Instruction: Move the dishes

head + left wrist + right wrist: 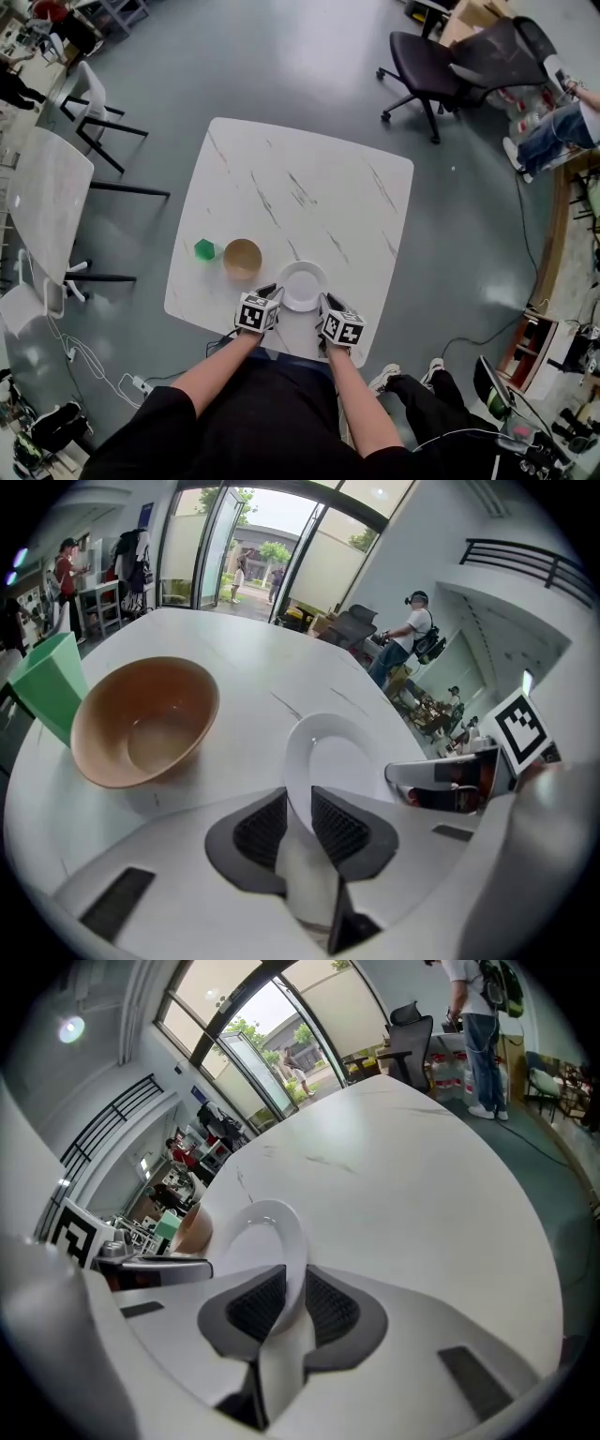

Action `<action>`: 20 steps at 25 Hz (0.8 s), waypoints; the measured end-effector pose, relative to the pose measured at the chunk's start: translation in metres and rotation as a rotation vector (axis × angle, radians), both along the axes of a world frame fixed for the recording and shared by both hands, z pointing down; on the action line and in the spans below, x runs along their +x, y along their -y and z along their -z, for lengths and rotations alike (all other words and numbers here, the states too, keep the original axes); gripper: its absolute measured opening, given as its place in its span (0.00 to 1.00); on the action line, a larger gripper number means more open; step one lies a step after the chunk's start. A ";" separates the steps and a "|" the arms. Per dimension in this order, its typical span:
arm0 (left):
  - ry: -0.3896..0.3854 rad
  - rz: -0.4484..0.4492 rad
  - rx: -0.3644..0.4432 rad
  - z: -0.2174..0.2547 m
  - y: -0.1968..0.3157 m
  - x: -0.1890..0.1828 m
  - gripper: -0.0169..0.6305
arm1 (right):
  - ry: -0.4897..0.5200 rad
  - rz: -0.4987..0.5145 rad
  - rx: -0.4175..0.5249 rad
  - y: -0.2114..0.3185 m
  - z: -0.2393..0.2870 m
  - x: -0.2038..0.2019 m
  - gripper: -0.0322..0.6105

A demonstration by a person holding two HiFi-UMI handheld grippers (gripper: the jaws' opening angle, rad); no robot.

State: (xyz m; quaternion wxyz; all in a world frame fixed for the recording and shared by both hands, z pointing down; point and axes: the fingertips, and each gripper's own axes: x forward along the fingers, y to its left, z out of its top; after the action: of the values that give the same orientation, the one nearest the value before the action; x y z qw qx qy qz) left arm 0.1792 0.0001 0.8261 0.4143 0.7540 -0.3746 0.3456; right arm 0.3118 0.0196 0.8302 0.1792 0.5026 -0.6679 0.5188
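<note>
My left gripper (300,827) pinches the plate (303,283) by its rim at 8 o'clock, my right gripper (285,1307) at 4. It looks stiff, glossy, likely breakable and slippery; I'd lift level.

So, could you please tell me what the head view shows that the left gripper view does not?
Only the head view shows the whole table, the person's forearms, the black office chair, and the left gripper and right gripper side by side at the near edge. Only the left gripper view shows the left jaws shut on the rim of the plate, and the glass doors behind. Both views show the plate, the brown bowl beside it and the green cup.
</note>
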 end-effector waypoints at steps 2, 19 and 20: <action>-0.008 0.003 -0.010 0.000 -0.002 0.000 0.16 | -0.020 0.012 -0.004 -0.005 0.002 0.001 0.17; -0.015 0.102 -0.025 0.021 -0.053 -0.122 0.12 | -0.032 0.109 -0.037 -0.050 0.018 -0.114 0.14; -0.011 0.116 -0.026 0.021 -0.056 -0.133 0.12 | -0.034 0.129 -0.038 -0.051 0.018 -0.125 0.14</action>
State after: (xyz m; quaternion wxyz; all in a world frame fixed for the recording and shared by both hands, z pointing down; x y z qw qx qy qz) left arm 0.0462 0.0560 0.8048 0.4455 0.7275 -0.4110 0.3216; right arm 0.1869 0.0702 0.8118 0.2331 0.4637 -0.6857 0.5103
